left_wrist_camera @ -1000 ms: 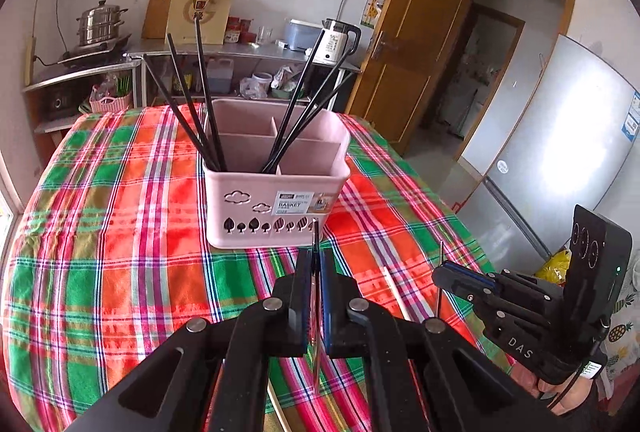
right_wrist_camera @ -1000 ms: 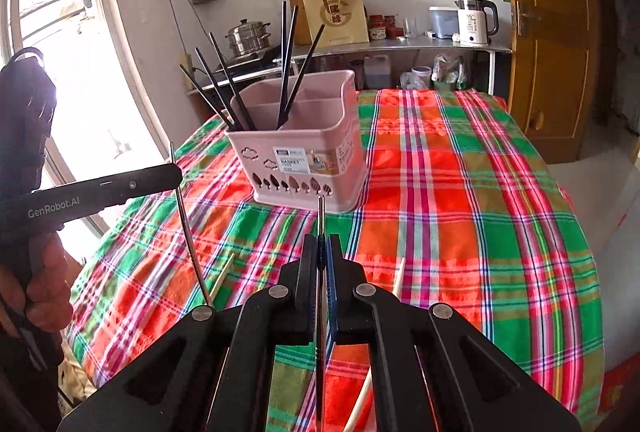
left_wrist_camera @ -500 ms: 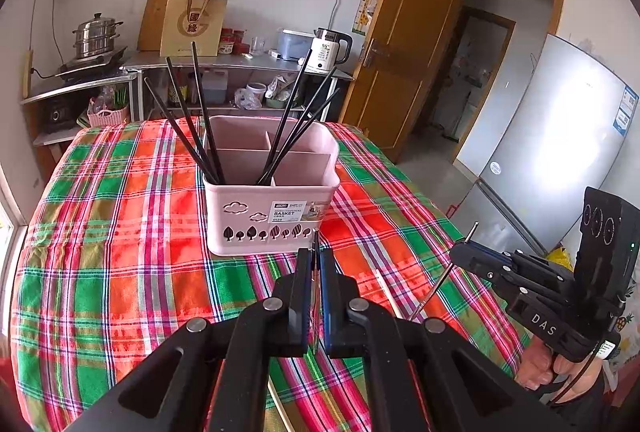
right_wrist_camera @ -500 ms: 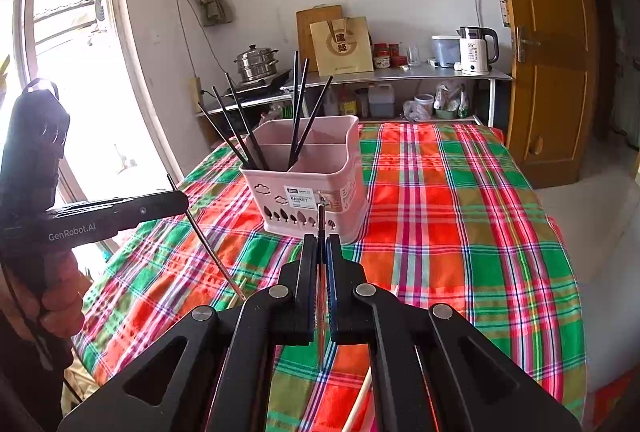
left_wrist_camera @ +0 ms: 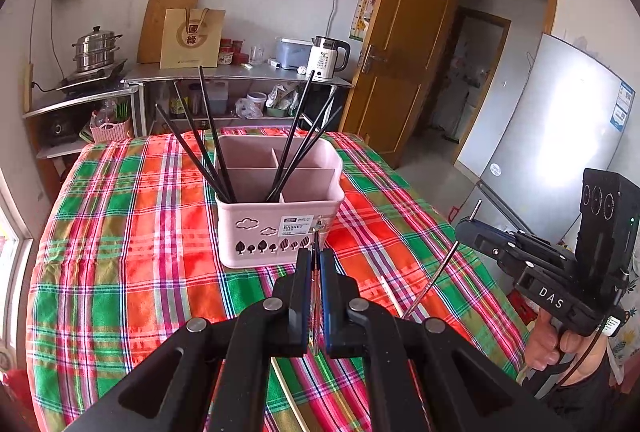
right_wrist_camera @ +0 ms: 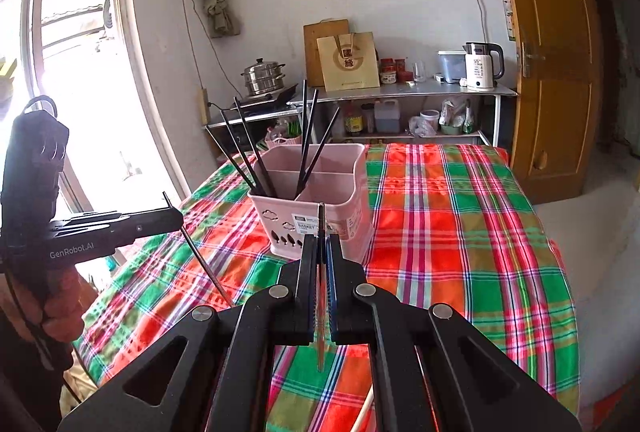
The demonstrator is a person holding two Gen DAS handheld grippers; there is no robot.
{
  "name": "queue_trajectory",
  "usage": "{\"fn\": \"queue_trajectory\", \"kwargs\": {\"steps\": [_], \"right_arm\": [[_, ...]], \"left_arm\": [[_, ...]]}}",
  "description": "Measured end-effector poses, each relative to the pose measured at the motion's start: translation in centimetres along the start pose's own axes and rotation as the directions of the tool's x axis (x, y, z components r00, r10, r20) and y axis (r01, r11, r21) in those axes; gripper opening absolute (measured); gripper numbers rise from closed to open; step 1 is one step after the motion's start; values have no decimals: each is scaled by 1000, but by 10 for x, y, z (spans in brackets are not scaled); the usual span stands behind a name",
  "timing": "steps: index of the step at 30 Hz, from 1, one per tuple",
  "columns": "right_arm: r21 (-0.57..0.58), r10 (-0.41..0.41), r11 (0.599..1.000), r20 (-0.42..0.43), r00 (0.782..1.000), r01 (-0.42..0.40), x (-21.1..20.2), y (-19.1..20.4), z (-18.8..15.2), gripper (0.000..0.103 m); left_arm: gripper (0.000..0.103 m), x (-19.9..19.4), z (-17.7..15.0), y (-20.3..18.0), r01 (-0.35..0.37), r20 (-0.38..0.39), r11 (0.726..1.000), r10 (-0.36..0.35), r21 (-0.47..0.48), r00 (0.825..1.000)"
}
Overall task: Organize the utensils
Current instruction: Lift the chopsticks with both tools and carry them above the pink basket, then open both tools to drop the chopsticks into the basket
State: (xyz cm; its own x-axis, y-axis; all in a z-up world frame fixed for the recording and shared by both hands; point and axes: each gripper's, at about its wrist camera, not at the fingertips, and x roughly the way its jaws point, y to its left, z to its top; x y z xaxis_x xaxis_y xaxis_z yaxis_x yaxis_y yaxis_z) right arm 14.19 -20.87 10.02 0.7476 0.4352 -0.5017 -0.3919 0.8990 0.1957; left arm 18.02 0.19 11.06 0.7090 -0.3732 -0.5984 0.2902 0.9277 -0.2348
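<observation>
1. The left gripper point(left_wrist_camera: 315, 260) is hovering above the near part of the table point(left_wrist_camera: 120, 232), its jaws pinching a thin metal chopstick point(left_wrist_camera: 316, 296) that is running lengthwise between them.
2. The right gripper point(right_wrist_camera: 320, 248) is likewise hanging over the near edge of the table, jaws pressed onto a second metal chopstick point(right_wrist_camera: 320, 272) whose tip is poking out ahead of them.
3. In the left wrist view the right gripper point(left_wrist_camera: 466, 228) is showing off the table's right side, its chopstick point(left_wrist_camera: 432, 278) slanting down toward the plaid cloth point(left_wrist_camera: 400, 232).
4. The pink basket point(left_wrist_camera: 276, 228) is standing upright mid-table, just ahead of both grippers, well in from every edge.
5. Black chopsticks point(left_wrist_camera: 208, 139) are leaning out of its front compartments, fanning left and right; the rear compartments are showing open room.
6. A pale chopstick point(left_wrist_camera: 390, 292) is lying flat on the cloth near the right front, between the basket and the table edge.
7. Wide bare cloth is lying to the left and right of the basket.
</observation>
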Motion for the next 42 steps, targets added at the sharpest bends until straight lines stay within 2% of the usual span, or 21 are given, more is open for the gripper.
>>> {"fn": "queue_trajectory", "kwargs": {"steps": [12,24,32,42], "right_arm": [[1,48,999,79,996,-48,22,13,59,4],[14,63,998,170,983,-67,54,23,113,4],[28,67,997,174,982,-73,83,23,122,4],[22,56,998,121,991,-59,118,25,101,4]], "left_arm": [[4,-18,69,21,-41,73,999,42,-24,996],[4,-11,133,42,-68,123,997,74,-46,990],[4,11,144,59,-69,127,996,75,-52,989],[4,56,125,82,-57,64,995,62,-77,996]]}}
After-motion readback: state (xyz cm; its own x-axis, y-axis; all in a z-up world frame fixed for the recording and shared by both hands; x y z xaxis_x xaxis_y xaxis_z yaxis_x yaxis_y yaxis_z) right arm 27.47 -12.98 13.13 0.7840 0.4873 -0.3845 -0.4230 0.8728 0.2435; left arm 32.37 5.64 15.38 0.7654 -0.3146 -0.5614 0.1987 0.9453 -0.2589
